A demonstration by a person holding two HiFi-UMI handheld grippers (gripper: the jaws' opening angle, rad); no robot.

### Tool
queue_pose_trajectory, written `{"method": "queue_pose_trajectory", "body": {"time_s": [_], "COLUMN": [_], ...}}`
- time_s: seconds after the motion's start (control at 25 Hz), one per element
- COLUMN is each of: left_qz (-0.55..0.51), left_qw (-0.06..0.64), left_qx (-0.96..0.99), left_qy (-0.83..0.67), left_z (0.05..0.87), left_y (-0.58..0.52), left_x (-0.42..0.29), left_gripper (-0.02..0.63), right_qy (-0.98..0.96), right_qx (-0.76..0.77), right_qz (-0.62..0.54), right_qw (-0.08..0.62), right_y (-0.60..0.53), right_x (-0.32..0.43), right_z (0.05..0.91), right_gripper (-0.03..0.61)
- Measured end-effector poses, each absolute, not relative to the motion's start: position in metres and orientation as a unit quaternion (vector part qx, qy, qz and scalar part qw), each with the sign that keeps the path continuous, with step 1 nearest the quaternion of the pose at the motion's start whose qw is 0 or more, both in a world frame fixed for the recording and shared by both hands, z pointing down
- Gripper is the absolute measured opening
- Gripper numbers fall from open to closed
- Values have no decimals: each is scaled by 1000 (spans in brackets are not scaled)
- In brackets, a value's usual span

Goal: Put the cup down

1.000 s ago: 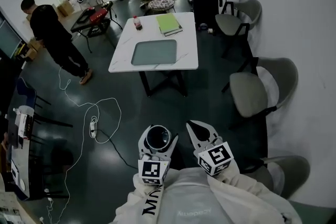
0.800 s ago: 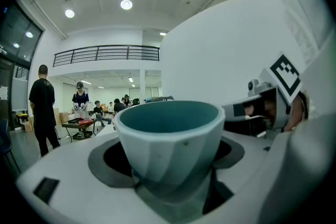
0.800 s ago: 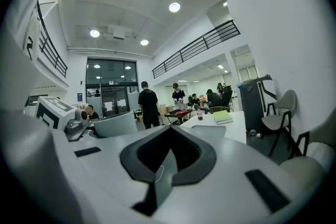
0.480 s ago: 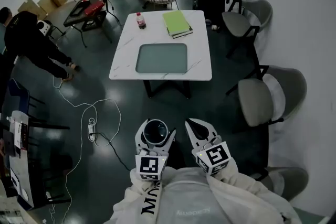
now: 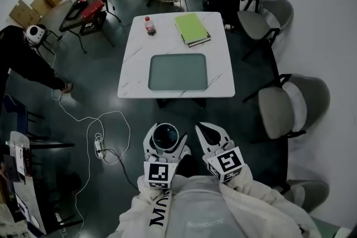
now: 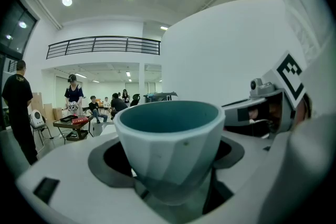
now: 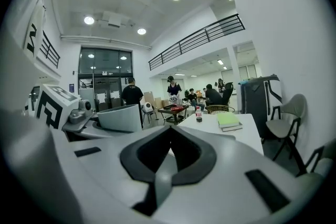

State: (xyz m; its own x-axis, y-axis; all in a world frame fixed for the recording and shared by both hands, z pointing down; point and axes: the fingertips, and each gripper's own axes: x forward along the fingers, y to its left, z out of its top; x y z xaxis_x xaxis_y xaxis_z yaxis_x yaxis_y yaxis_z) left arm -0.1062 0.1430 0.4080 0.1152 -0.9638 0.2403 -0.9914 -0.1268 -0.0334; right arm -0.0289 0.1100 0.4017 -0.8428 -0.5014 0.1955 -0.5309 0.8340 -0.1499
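Observation:
A pale blue-grey cup [image 5: 165, 136] with a dark teal inside stands upright between the jaws of my left gripper [image 5: 165, 129], which is shut on it. In the left gripper view the cup [image 6: 169, 136] fills the middle and the jaws clasp its lower half. My right gripper [image 5: 203, 131] is held beside it, shut, with nothing in it; its view shows the jaw tips [image 7: 169, 131] together. Both grippers hang over dark floor, short of the white table [image 5: 138, 67] ahead.
On the table lie a grey mat [image 5: 178, 72], a green book [image 5: 191, 28] and a red-capped bottle [image 5: 149, 25]. Grey chairs [image 5: 291, 106] stand along the wall at the right. A white cable [image 5: 100, 131] trails over the floor at the left. People stand at the far left.
The table has come nearer in the head view as both grippers were carried forward together. The cup stays in the left gripper. The person in black at the left has slid toward the frame's edge.

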Motion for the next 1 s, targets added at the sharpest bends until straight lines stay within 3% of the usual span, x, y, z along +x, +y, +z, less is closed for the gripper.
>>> {"method": "queue_pose_trajectory", "body": {"time_s": [0.44,1.0], "left_qz": [92,96], "left_qw": [69,61], "left_qx": [760,761], "left_qy": [-640,-639], "left_z": [413,411], "left_y": [93,76], "left_x": [-168,-188], "left_gripper": [405,405], "right_qy": [-946,-937], "right_qx": [294,322], "right_qz": [102,98], "right_qw": [89,90], "right_y": [67,42], "right_x": [-87,-92], "right_z": [412,412], "right_gripper": [5,5]}}
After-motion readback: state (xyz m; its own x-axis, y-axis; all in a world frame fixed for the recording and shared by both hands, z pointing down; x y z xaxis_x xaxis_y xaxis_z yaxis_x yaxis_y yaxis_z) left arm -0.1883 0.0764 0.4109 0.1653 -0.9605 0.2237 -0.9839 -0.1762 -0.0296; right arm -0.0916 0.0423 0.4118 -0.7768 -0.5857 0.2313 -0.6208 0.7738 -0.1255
